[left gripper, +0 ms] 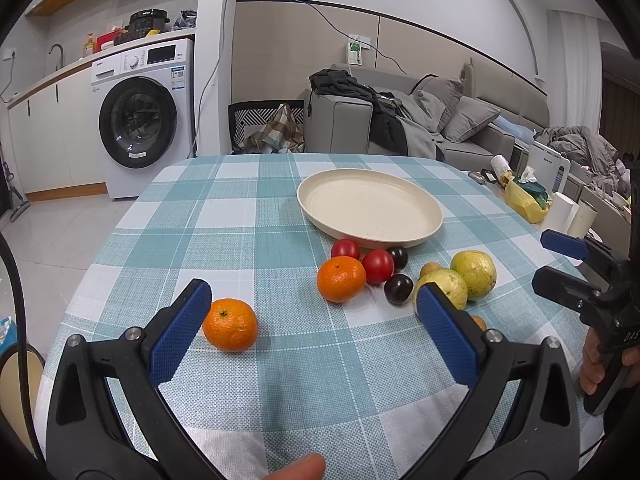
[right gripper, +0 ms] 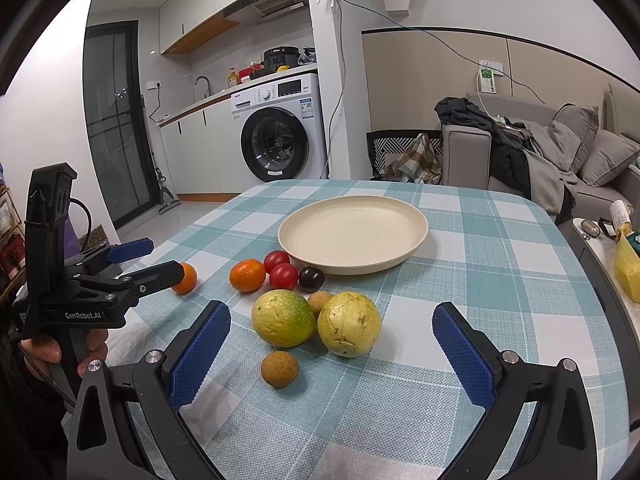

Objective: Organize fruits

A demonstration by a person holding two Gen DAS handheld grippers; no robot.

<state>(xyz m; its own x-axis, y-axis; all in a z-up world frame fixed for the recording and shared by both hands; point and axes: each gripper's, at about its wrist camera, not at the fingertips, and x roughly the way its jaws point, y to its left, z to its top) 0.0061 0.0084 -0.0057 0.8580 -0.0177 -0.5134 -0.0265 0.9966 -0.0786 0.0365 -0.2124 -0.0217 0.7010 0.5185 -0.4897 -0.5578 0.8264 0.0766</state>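
Fruit sits loose on the checked tablecloth [right gripper: 460,248] in front of the empty plate [right gripper: 416,236]; none is on it yet. Both yellow-green fruits [right gripper: 283,318] touch, so lifting one may roll the other. The lone orange [left gripper: 230,324] by the left tongs [left gripper: 314,320] could skid away. Small brown fruit [right gripper: 279,369] may slip from the right tongs [right gripper: 332,344]. Both tongs gape wide, holding nothing.

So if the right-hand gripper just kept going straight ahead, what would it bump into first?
Probably the small brown longan-like fruit, which lies nearest between the open right gripper. Just beyond it sit two yellow-green guavas. Depth is hard to judge in this fisheye view.
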